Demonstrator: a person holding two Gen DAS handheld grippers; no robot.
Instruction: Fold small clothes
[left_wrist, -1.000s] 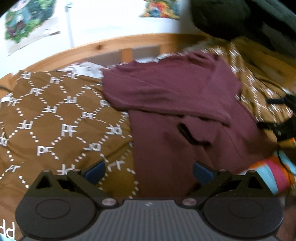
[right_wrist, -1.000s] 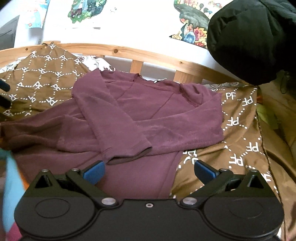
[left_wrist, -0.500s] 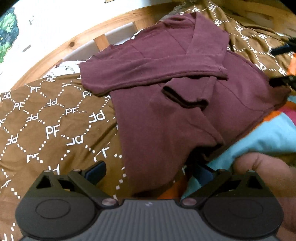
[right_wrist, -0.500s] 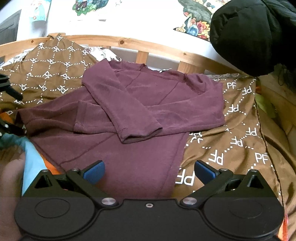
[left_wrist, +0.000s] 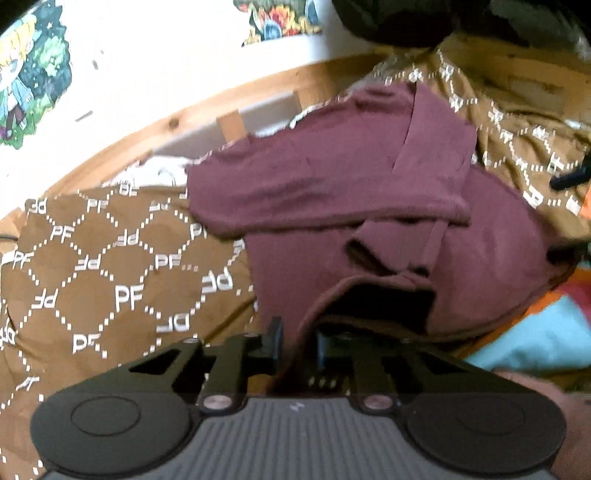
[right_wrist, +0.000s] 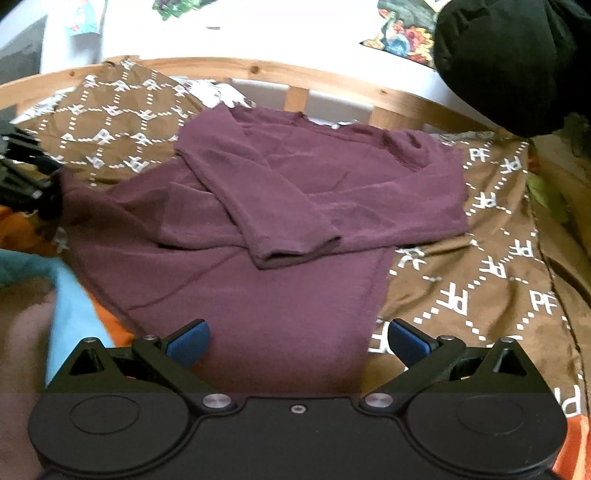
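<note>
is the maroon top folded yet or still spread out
Partly folded. Both sleeves of the maroon top are crossed over its chest, but the body still lies full length on the brown blanket; the left tool pinches its hem.

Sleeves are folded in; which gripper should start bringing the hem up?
Left. The left gripper is already shut on the maroon top at its bottom edge; the right gripper hangs open over the hem, gripping nothing.

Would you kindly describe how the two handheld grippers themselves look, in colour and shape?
Both are black plastic. The right gripper has blue pads on angled linkage arms, silver pivot screws and two round discs on its body. The left gripper matches, but its body is grey and ribbed.
</note>
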